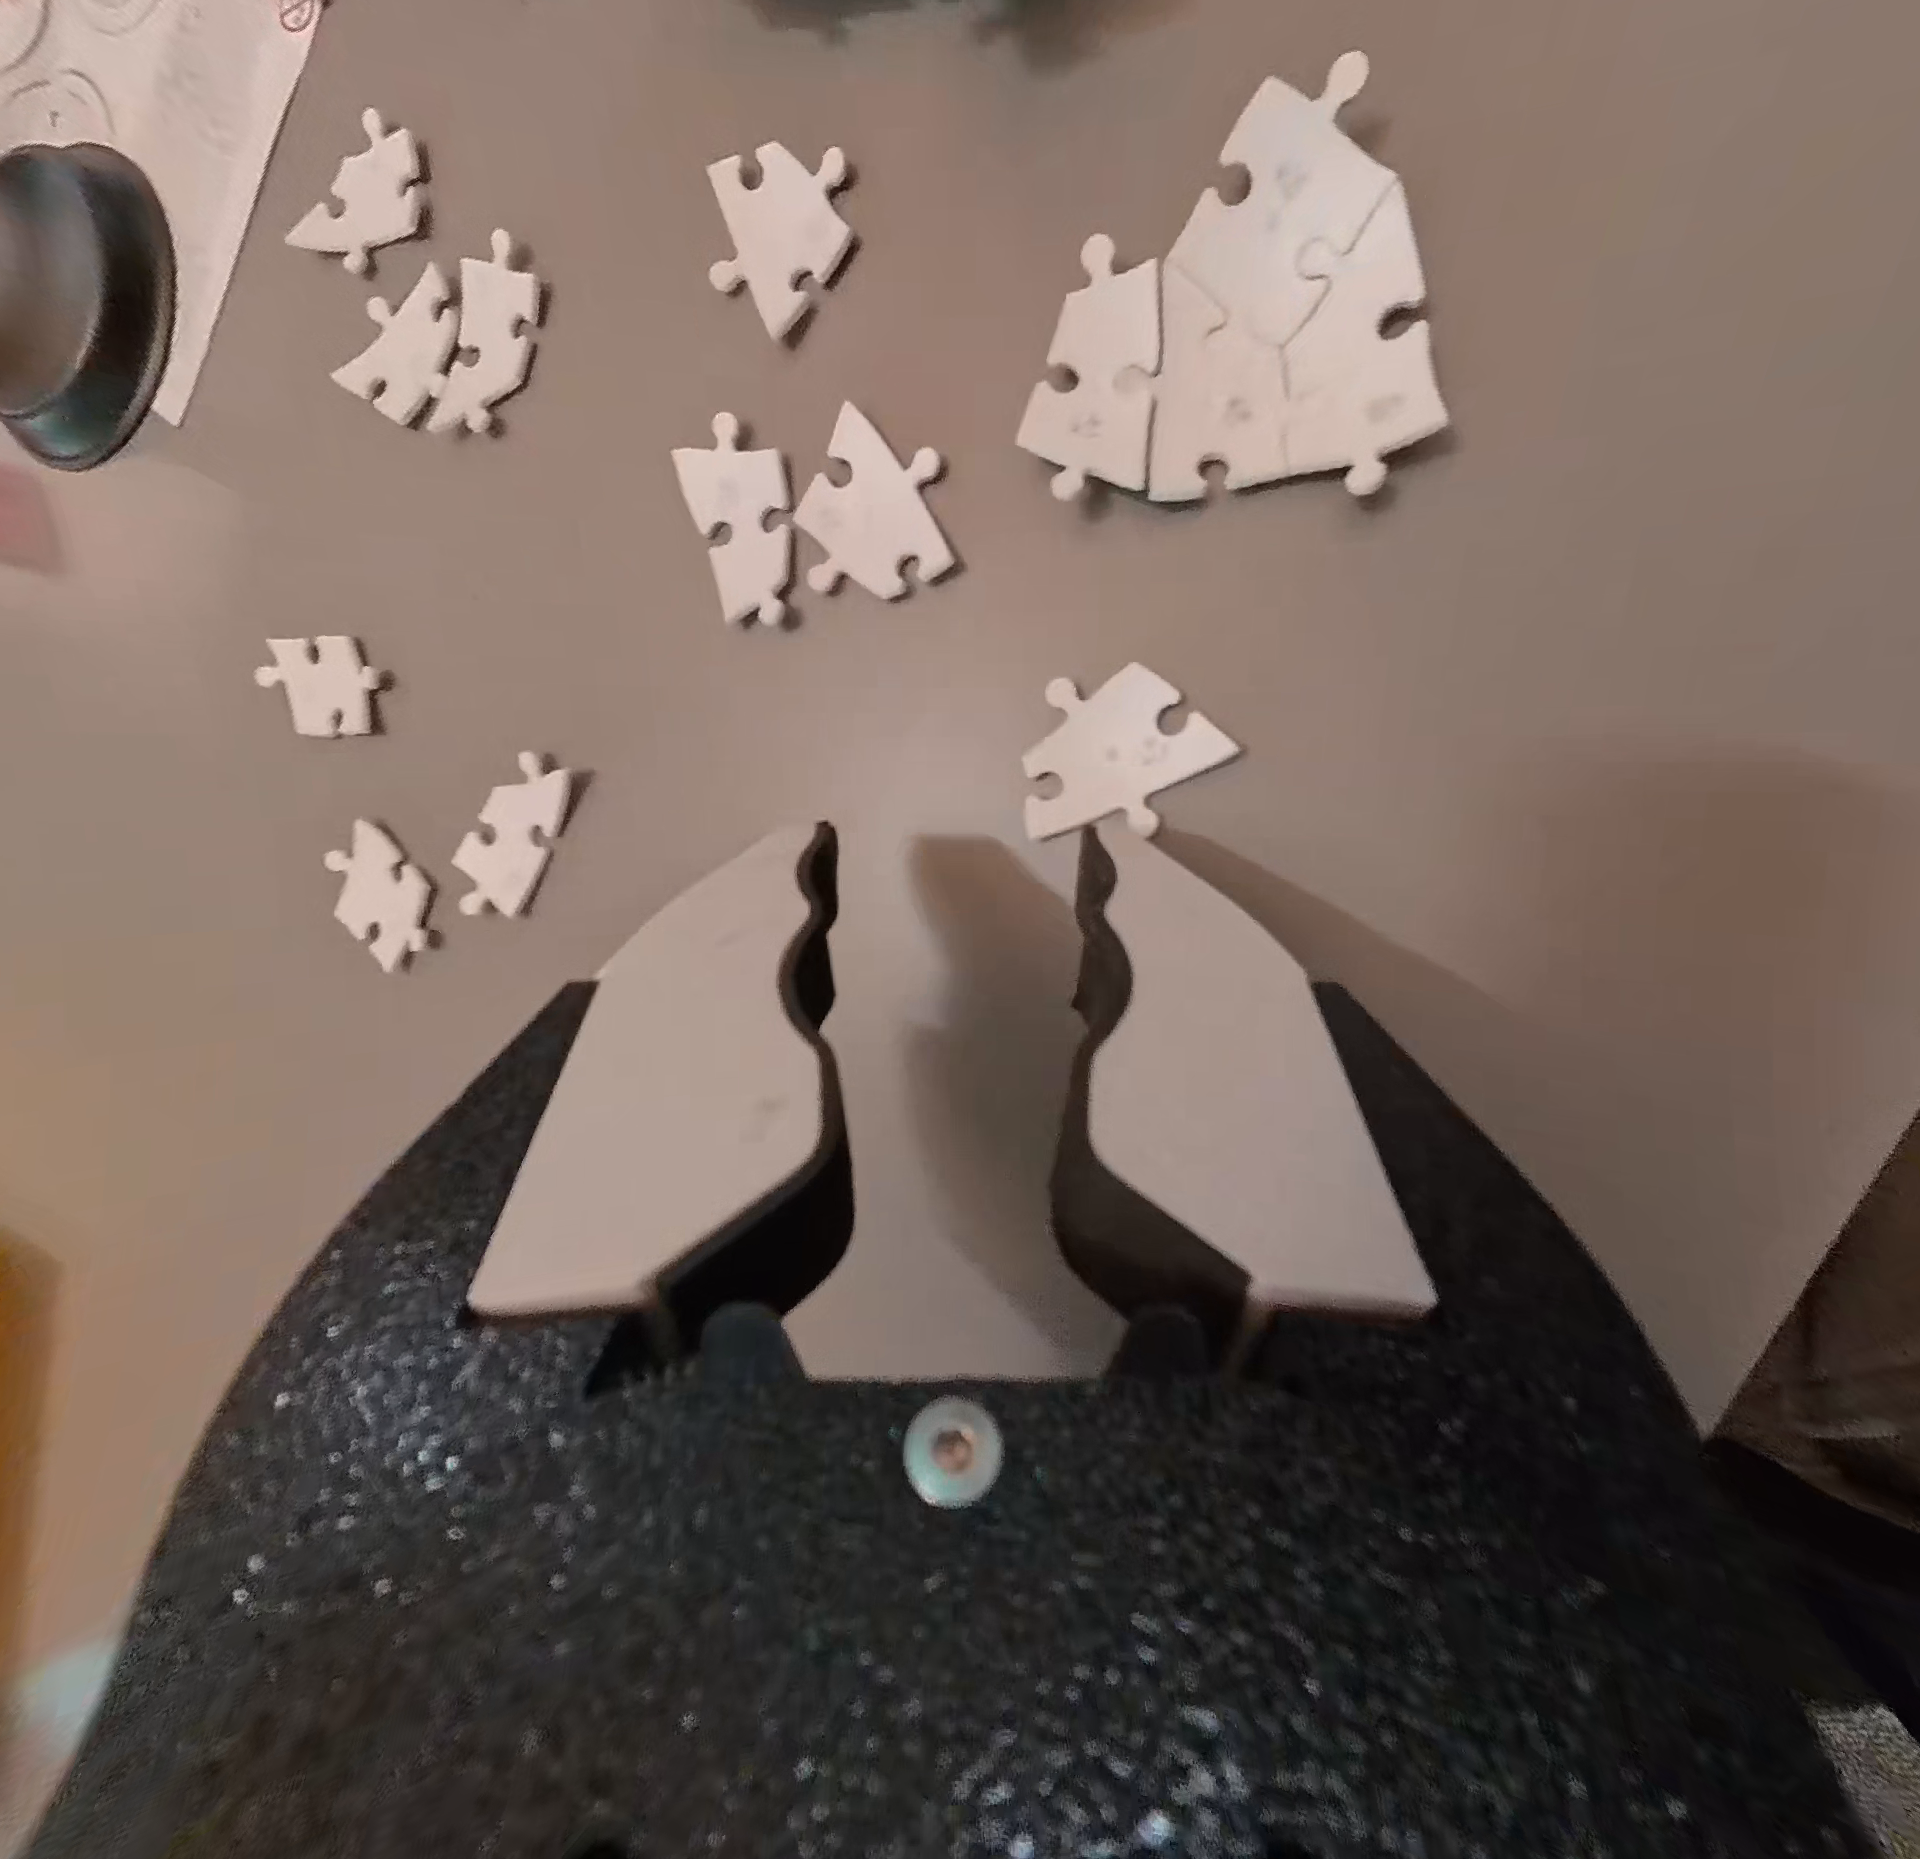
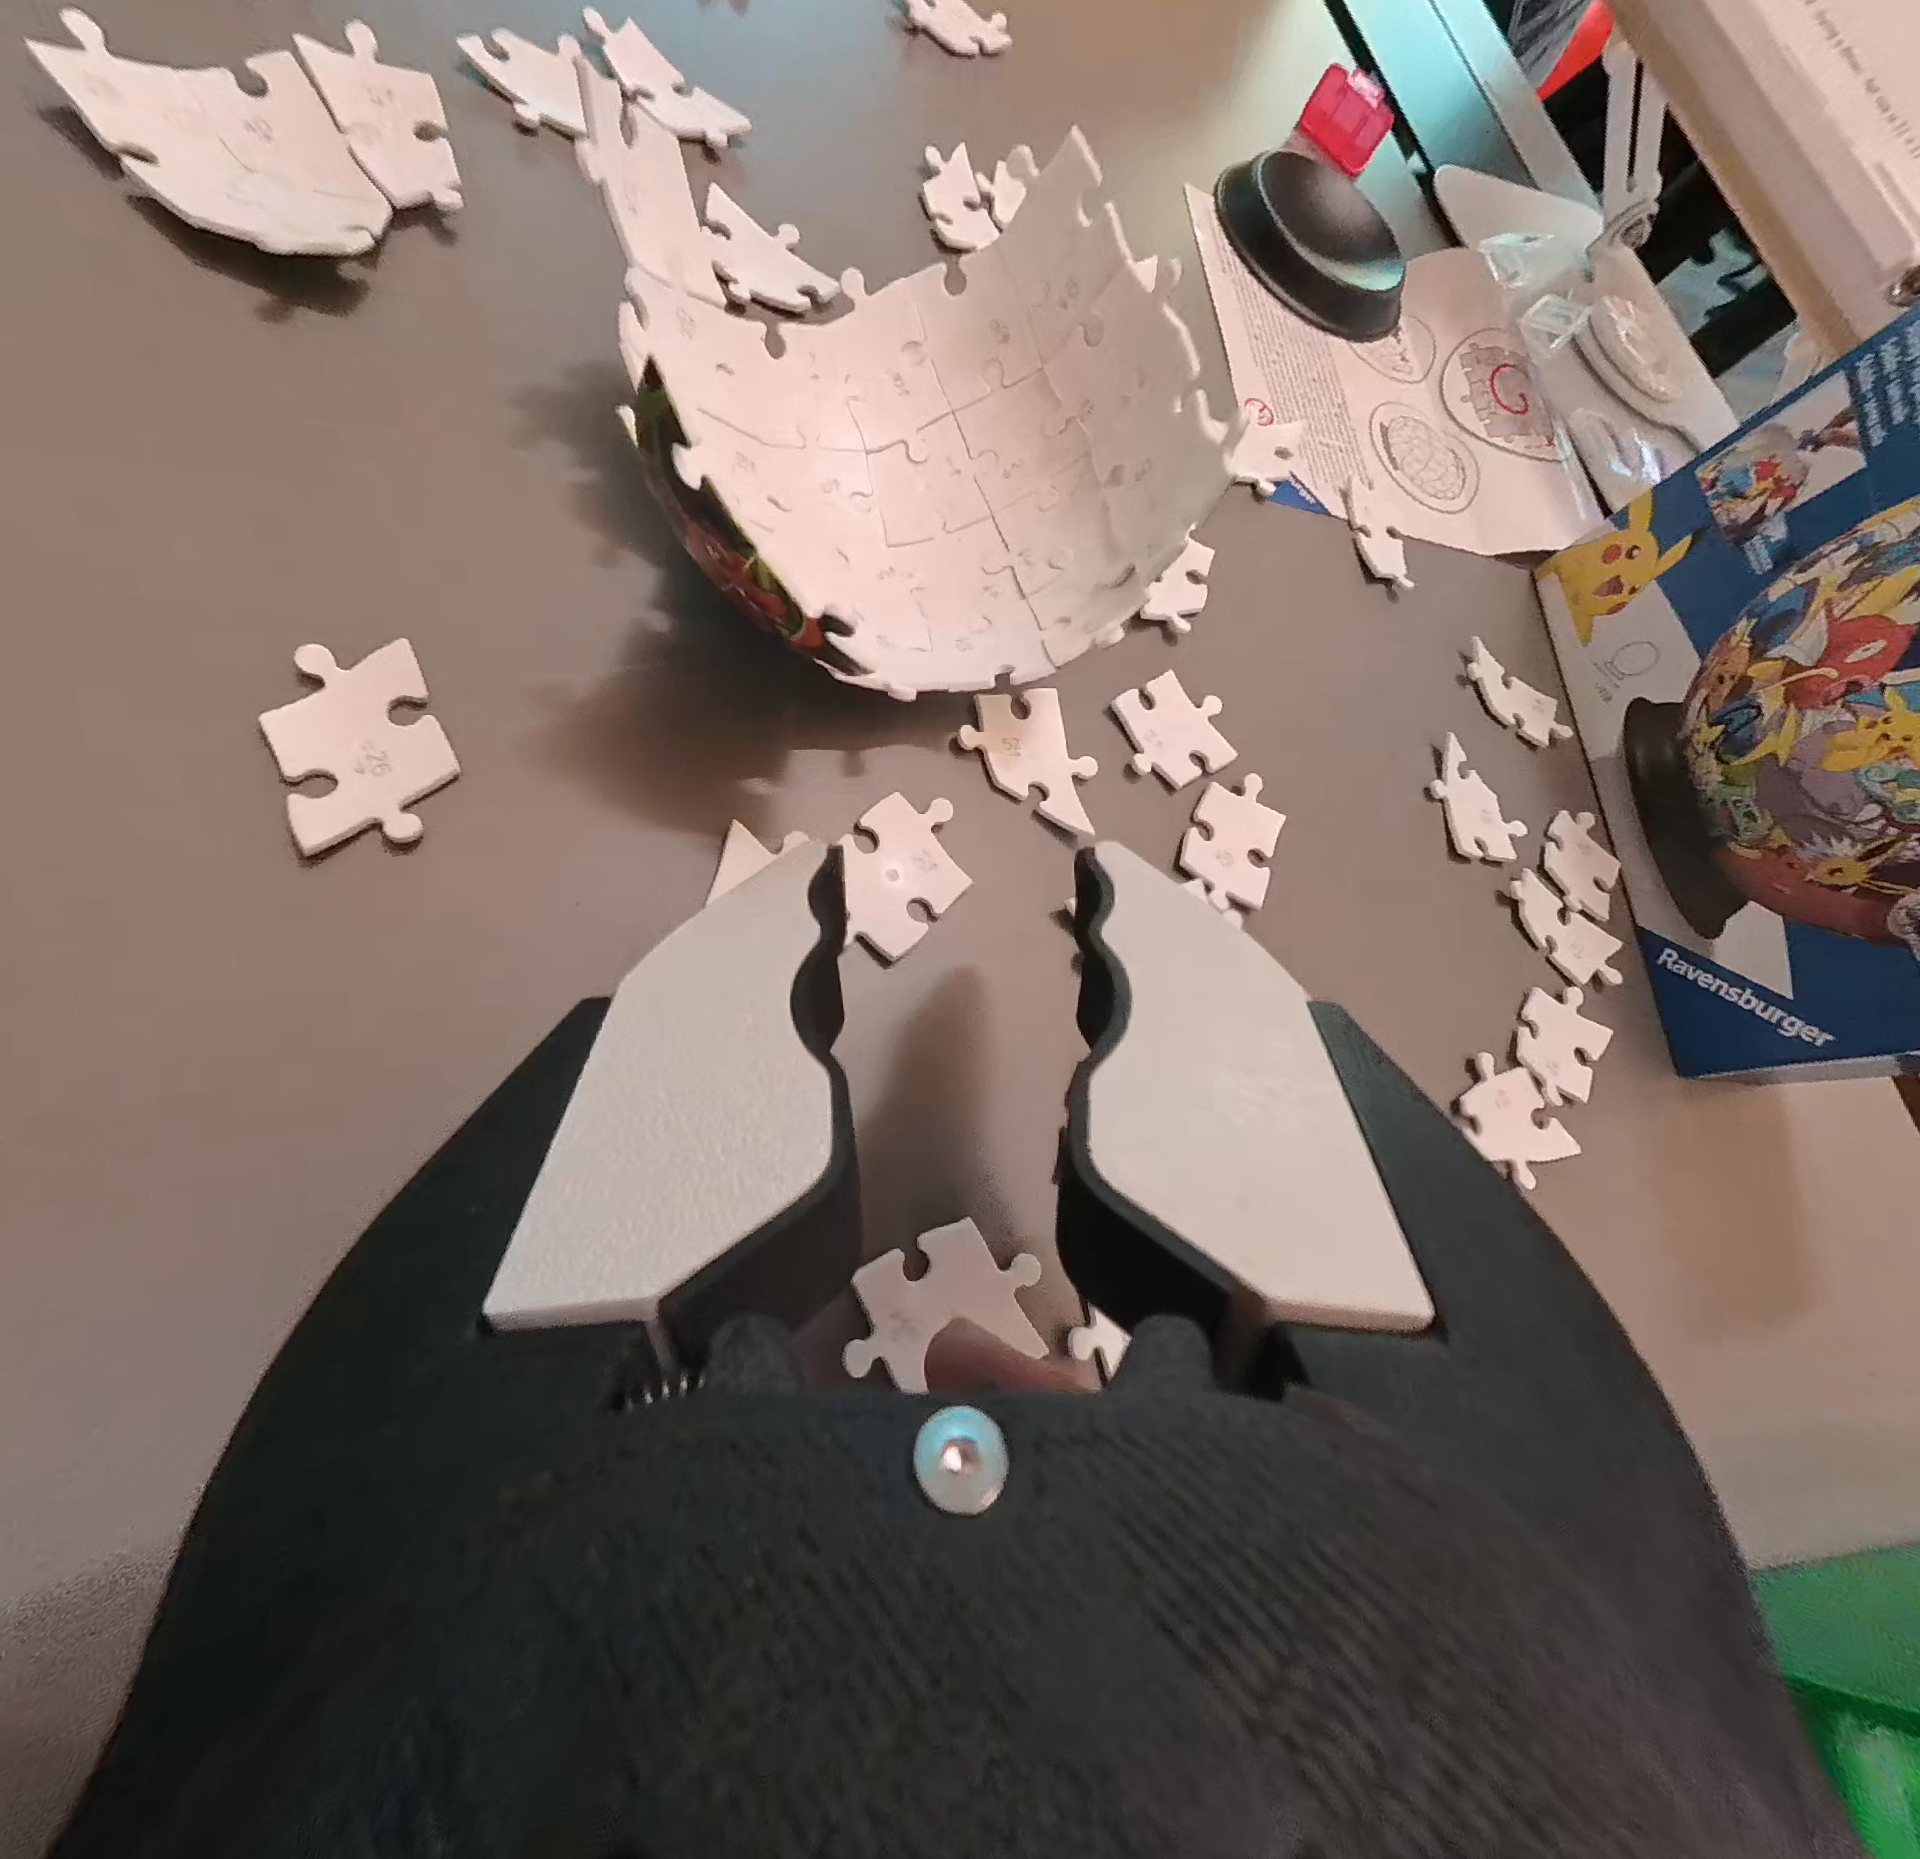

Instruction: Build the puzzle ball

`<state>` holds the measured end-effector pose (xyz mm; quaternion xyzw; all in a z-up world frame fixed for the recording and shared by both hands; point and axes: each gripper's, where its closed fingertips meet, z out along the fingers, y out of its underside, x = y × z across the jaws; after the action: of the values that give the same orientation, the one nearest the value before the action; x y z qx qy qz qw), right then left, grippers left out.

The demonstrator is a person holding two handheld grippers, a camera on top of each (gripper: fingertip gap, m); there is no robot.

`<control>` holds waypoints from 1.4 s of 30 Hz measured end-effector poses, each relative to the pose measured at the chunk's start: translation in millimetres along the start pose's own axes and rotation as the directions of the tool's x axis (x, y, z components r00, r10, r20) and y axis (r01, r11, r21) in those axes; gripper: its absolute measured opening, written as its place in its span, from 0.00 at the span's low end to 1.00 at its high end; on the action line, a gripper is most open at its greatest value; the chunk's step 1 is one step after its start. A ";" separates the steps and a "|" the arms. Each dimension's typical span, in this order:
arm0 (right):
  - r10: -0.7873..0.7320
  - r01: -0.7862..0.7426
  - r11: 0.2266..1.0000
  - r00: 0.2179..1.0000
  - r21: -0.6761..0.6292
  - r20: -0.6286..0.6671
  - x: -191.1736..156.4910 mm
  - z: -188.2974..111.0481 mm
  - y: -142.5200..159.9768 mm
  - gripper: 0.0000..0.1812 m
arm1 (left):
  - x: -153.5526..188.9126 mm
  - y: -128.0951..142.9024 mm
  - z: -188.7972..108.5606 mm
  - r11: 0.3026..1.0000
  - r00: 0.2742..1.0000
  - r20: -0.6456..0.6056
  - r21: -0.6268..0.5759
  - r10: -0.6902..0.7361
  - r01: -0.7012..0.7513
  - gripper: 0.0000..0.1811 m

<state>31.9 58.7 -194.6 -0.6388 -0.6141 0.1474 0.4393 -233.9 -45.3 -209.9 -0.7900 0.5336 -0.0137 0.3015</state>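
Note:
In the right wrist view a half-built puzzle ball (image 2: 935, 459) lies on the grey table as an open white bowl, its printed side underneath. My right gripper (image 2: 956, 864) is open and empty just short of it, above loose white pieces; one piece (image 2: 909, 874) lies by its left fingertip. In the left wrist view my left gripper (image 1: 956, 843) is open and empty over the table. A loose piece (image 1: 1122, 755) lies right beyond its right fingertip. A joined patch of several pieces (image 1: 1257, 323) lies farther off to the right, also shown in the right wrist view (image 2: 229, 136).
Several loose white pieces (image 1: 499, 334) are scattered to the left and ahead. A black ball stand (image 1: 73, 292) sits on an instruction sheet (image 2: 1403, 427) at far left; the stand also shows in the right wrist view (image 2: 1314, 240). The blue puzzle box (image 2: 1766, 687) lies at the right table edge. Spacing between my two grippers at the tips: around 30 centimetres.

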 end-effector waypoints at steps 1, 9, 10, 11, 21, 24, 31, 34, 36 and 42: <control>-0.002 0.002 1.000 1.000 -0.010 0.000 -0.3 0.8 1.8 0.24 | 1.9 0.0 -0.1 1.000 1.000 -0.011 0.007 -0.010 0.011 0.24; 0.030 -0.031 0.999 0.997 -0.016 -0.074 13.1 0.3 10.0 0.24 | 11.0 -1.4 0.2 0.999 0.995 -0.092 0.027 -0.035 0.037 0.22; 0.029 -0.031 0.999 0.996 -0.012 -0.082 14.3 0.3 10.2 0.24 | 14.9 -5.5 2.2 0.999 0.994 -0.107 0.042 -0.022 0.027 0.22; 0.028 -0.029 1.000 0.995 -0.008 -0.093 16.0 0.3 10.1 0.24 | 18.7 -9.0 4.6 0.998 0.992 -0.122 0.054 -0.013 0.020 0.23; 0.104 -0.039 0.977 0.945 0.210 -0.309 50.2 -14.8 -11.0 0.24 | 22.5 -14.9 19.6 0.991 0.975 -0.197 0.067 -0.100 0.115 0.22; 0.156 -0.058 0.960 0.924 0.274 -0.350 59.5 -25.0 -13.9 0.24 | 13.7 -8.6 19.0 0.988 0.977 -0.177 0.069 -0.122 0.136 0.20; 0.171 -0.066 0.955 0.919 0.290 -0.355 61.7 -27.6 -14.3 0.24 | -4.7 6.5 16.5 0.990 0.985 -0.117 0.048 -0.125 0.131 0.14; 0.164 -0.063 0.958 0.922 0.281 -0.351 60.7 -26.0 -13.8 0.25 | -9.6 10.0 16.3 0.989 0.985 -0.106 0.042 -0.138 0.143 0.12; 0.159 -0.059 0.959 0.923 0.277 -0.352 60.2 -25.6 -13.8 0.25 | -13.0 12.0 16.1 0.988 0.985 -0.094 0.038 -0.144 0.149 0.13; 0.149 -0.054 0.962 0.925 0.268 -0.349 59.0 -24.2 -13.4 0.25 | -14.9 13.5 15.9 0.991 0.988 -0.079 0.016 -0.132 0.134 0.12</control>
<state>52.7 101.6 -150.1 -0.6247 -0.4635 0.1257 0.6157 -246.1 -28.6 -225.0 -0.8195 0.4908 -0.0701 0.2874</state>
